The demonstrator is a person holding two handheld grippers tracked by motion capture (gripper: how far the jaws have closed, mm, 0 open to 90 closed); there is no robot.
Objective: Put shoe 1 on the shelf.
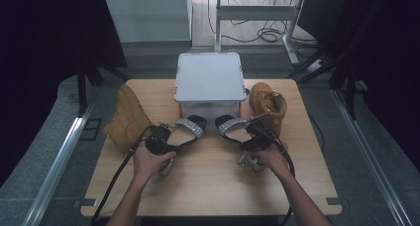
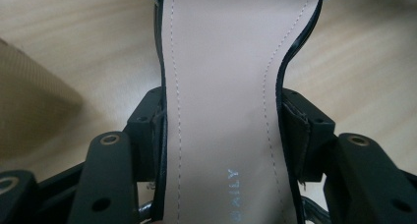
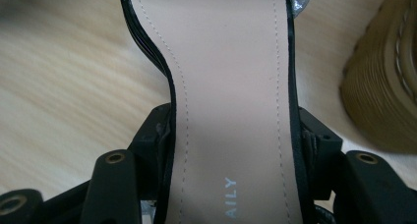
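Note:
Two black sandals with beige insoles and silver glitter toe straps are held above the wooden table [image 1: 208,186]. My left gripper [image 1: 166,139] is shut on the waist of the left sandal [image 1: 187,128], whose toe points toward the box. In the left gripper view the pads [image 2: 156,126] press both edges of the left sandal's insole [image 2: 221,86], my left gripper [image 2: 221,130] straddling it. My right gripper [image 1: 255,137] is shut on the right sandal [image 1: 232,127] the same way. The right gripper view shows my right gripper [image 3: 236,135] clamping the right sandal's insole [image 3: 231,86] at its narrow part.
A grey lidded box [image 1: 210,80] stands at the table's far middle. One tan boot [image 1: 126,119] lies on its side at the left, another tan boot [image 1: 270,104] stands at the right, close to the right sandal. Its ribbed sole [image 3: 383,96] is near my right gripper.

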